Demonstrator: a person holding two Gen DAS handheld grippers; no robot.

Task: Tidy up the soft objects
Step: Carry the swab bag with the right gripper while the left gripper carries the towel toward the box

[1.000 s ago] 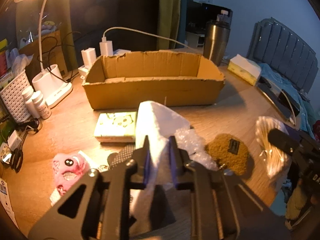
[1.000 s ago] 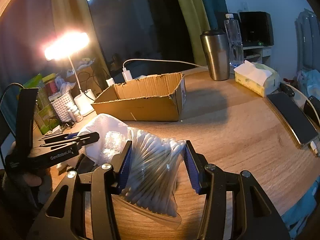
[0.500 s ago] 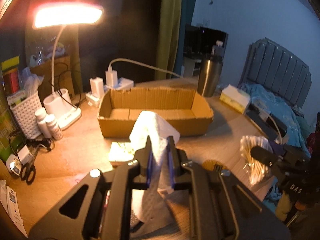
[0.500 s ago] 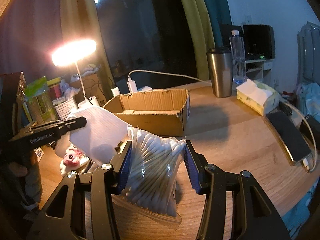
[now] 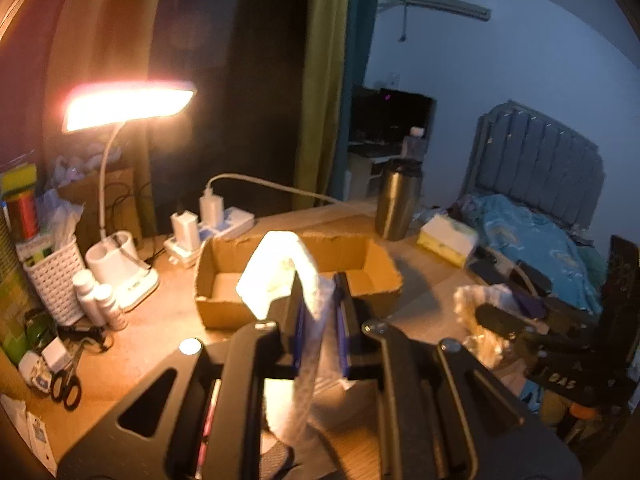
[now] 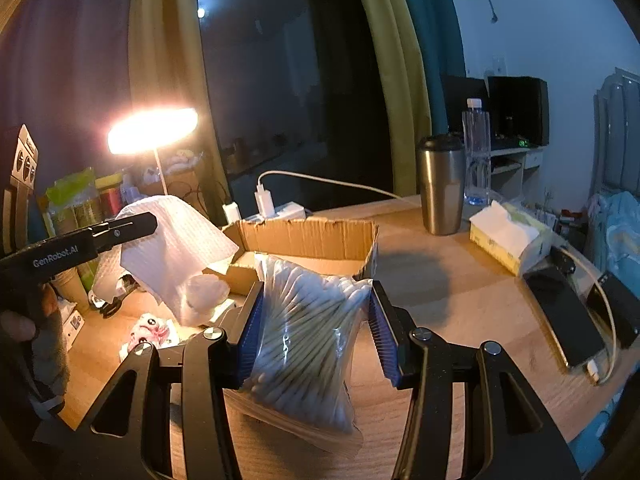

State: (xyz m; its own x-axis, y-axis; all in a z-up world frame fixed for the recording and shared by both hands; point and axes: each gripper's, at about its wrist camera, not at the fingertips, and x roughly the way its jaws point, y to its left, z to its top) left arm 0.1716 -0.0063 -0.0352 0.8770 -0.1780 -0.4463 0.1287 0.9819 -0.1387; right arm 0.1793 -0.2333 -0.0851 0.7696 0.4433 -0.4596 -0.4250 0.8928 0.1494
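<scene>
My left gripper (image 5: 320, 300) is shut on a white soft cloth (image 5: 280, 272) and holds it high above the table, in front of the open cardboard box (image 5: 224, 312). The cloth hangs limp, seen also in the right wrist view (image 6: 176, 248). My right gripper (image 6: 314, 308) is shut on a clear bag of cotton swabs (image 6: 304, 328), lifted off the table near the box (image 6: 312, 236). The left gripper (image 6: 132, 226) shows at the left of the right wrist view. A pink plush toy (image 6: 148, 332) lies on the table below the cloth.
A lit desk lamp (image 5: 128, 104), white basket (image 5: 52, 276), small bottles (image 5: 96, 300), chargers (image 5: 212, 216) and scissors (image 5: 64, 384) stand left of the box. A steel tumbler (image 6: 440, 184), tissue box (image 6: 508, 236) and phones (image 6: 564, 312) are to the right.
Both grippers have risen with their loads. The left gripper lifted the white cloth well off the table and toward the box; the right gripper kept its hold on the swab bag.
</scene>
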